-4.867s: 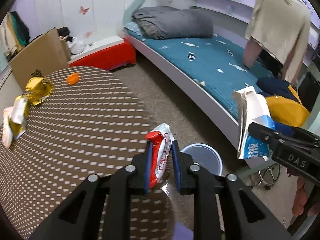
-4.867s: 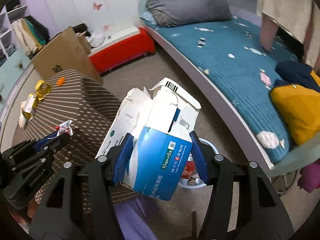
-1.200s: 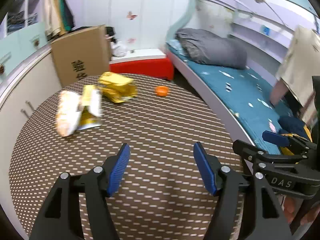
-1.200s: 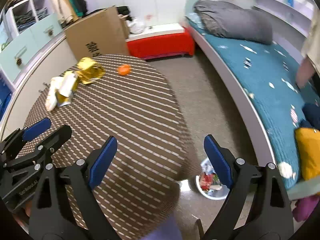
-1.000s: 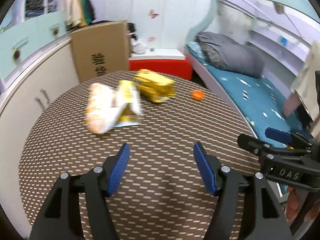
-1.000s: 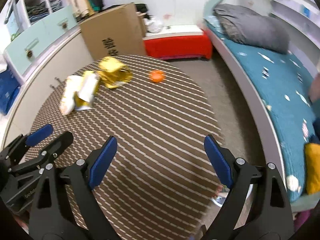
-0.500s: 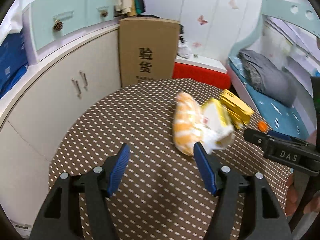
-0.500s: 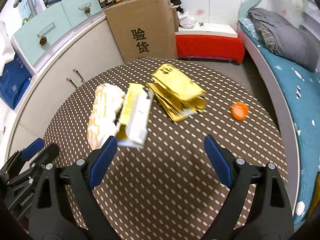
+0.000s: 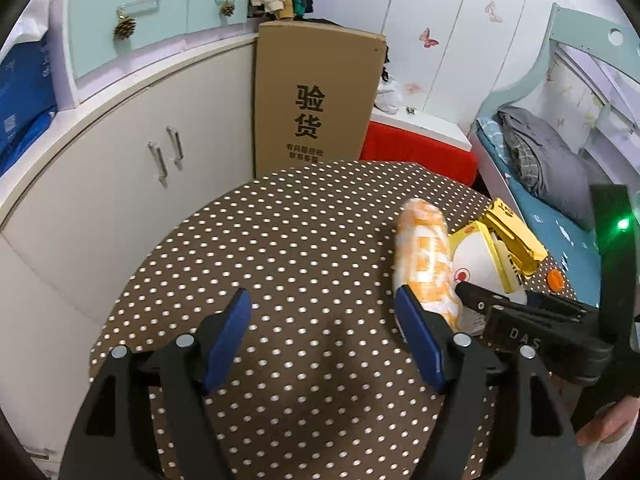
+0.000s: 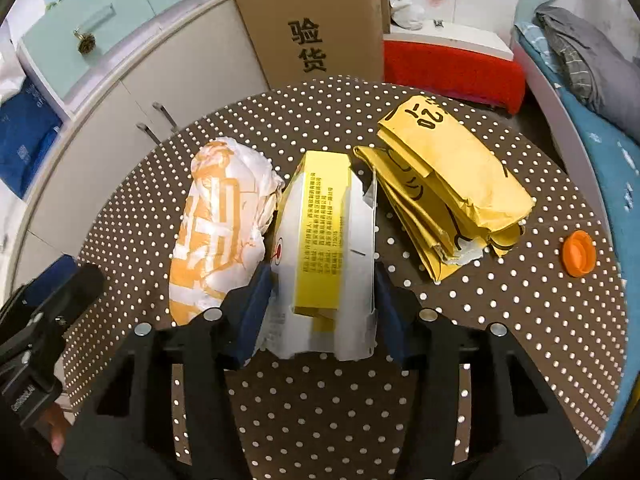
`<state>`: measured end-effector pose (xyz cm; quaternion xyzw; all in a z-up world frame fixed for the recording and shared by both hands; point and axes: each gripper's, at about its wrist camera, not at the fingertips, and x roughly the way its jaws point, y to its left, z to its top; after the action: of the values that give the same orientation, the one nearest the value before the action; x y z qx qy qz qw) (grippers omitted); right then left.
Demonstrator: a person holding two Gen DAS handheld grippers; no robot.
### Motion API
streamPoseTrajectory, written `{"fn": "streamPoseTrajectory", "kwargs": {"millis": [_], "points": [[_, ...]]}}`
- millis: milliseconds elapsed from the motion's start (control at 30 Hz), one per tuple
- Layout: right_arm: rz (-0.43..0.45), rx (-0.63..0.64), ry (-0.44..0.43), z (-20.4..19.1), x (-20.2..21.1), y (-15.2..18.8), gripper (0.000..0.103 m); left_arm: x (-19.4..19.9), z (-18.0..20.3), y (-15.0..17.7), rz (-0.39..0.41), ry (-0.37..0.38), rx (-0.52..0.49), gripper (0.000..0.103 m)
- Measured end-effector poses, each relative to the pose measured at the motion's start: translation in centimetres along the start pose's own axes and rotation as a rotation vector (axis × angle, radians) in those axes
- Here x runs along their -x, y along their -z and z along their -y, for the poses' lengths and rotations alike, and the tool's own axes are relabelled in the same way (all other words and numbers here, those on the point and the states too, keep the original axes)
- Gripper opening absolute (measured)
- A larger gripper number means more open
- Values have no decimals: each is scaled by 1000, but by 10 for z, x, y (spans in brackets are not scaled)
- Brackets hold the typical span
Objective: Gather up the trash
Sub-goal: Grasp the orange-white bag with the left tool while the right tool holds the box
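Observation:
On the dotted brown table point(image 10: 520, 320) lie an orange-and-white wrapper point(image 10: 216, 224), a yellow-and-white carton point(image 10: 324, 216), a crumpled yellow paper bag point(image 10: 448, 184) and an orange cap point(image 10: 578, 254). My right gripper point(image 10: 320, 292) is closing on the carton's near end, and both pads touch its sides. My left gripper point(image 9: 320, 296) is opening over bare table with nothing between its fingers. The wrapper point(image 9: 426, 256) lies just past its right fingertip. The right gripper point(image 9: 500, 308) hides part of the carton point(image 9: 480, 252) in the left wrist view.
A tall cardboard box point(image 9: 316, 96) stands behind the table, against a white cabinet point(image 9: 120, 168). A red bench point(image 9: 416, 148) and a bed point(image 9: 540, 160) are at the back right. The table's curved edge runs close on the left.
Both grippers have swung across the table to the pile of trash. The right jaws have narrowed from wide open onto the carton. The left jaws have widened a little.

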<state>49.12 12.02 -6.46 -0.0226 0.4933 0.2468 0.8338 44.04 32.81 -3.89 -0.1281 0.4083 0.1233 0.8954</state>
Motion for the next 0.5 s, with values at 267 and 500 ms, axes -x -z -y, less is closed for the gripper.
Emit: {"fn": "streamPoseTrajectory", "kwargs": {"millis": [267,500], "points": [[131,-7,-23,19,60,9,44,-20,38,-8,-47,115,-62,84],[173,-17,-8,37,87,16,44,-38,65,0,-137,228,-43,84]]}}
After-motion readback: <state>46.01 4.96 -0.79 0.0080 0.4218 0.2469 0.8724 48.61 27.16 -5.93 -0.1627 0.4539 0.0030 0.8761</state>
